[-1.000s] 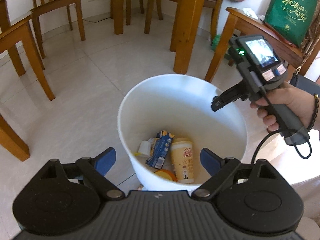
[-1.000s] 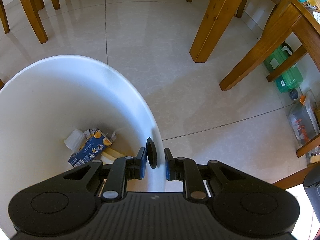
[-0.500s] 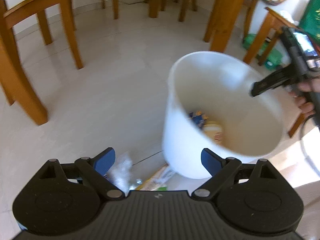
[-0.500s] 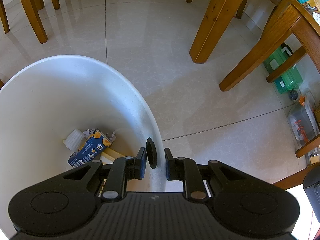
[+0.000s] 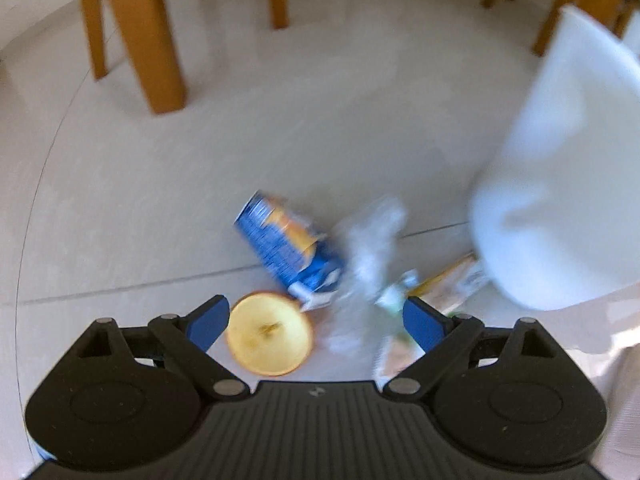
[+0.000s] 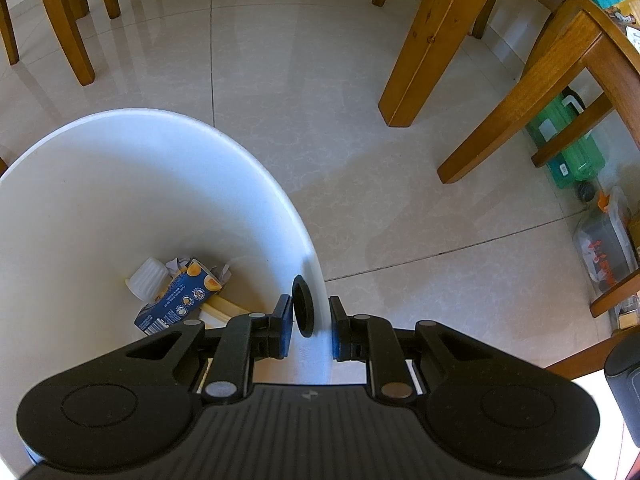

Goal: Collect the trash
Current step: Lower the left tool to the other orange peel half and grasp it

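Trash half gathered: a carton [image 6: 176, 296] lay in our bucket [image 6: 120, 168], rim pinched by our right gripper [image 6: 308, 328]; floor litter [image 5: 292, 244] awaited our wide, empty left gripper [image 5: 316, 320].

White bin [image 6: 120, 184]; blue carton [image 5: 288, 248] with orange print; round yellow lid [image 5: 269, 334], orange rim. Floor [image 6: 360, 128] pale beige marbled tile, chair legs [image 6: 424, 40] orange-brown wood. Green box [image 6: 576, 156].

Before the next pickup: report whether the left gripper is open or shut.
Open. The left gripper has its blue fingers spread wide above the orange lid, holding nothing.
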Available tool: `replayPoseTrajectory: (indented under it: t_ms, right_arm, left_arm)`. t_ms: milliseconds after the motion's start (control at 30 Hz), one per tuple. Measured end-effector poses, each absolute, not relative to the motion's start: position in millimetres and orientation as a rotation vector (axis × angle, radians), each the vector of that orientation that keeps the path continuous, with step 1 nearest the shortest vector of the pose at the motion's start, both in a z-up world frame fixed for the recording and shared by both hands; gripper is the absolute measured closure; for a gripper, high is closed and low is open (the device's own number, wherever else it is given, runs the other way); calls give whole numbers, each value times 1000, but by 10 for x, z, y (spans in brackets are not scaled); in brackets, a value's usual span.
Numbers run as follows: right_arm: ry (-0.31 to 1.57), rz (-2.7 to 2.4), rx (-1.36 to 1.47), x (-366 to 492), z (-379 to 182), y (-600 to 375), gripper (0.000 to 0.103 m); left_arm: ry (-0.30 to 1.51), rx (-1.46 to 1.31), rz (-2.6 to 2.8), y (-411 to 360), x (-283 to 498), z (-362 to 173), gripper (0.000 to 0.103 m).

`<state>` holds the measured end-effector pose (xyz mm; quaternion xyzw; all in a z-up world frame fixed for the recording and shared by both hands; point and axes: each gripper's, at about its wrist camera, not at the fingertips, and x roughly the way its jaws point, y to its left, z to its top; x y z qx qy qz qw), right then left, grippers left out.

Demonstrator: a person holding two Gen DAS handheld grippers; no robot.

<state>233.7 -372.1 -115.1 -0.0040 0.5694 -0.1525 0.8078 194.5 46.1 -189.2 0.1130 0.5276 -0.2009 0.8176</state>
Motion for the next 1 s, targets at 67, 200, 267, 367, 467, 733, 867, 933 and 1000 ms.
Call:
replayPoseTrajectory:
  t_ms: [67,200,267,367,467,733,867,933,1000]
  right_arm:
    - [1218,-327,-6,2333,-1155,-3714,82]
    - [1215,-325,-23,2326,-1168,-3689,81]
    - [1214,-327,-29,2317,-1177,-3680,81]
    - [1215,-330,-22,2328,-1179,-3686,81]
    - [1215,-330,-16,2322,-1182,-3693,81]
    - [1213,-331,-23,2304,-1185,-3682,81]
    - [1212,-331,-23,2299,-1184,-3681,81]
    - [1212,-332,-25,2296,-1183,-3677,81]
    - [1212,-333,-28,2300,-1183,-3672,80]
  left_arm:
    - [1117,252,-404,539,1937,-2082,10]
    - [1135,211,-355,648,1977,-2413,10]
    - [1130,185,-337,657,1962,-2505,10]
    - [1120,181,-327,641,1969,-2604,10]
    - [1125,178,-312,634,1982,-2698,10]
    - [1121,167,-246,608,2008,-2830,11]
    - [1107,158,-225,589,2000,-2830,16]
    - [1106,171,-227,556,1988,-2857,23]
    - [1108,181,-225,536,1979,-2861,27]
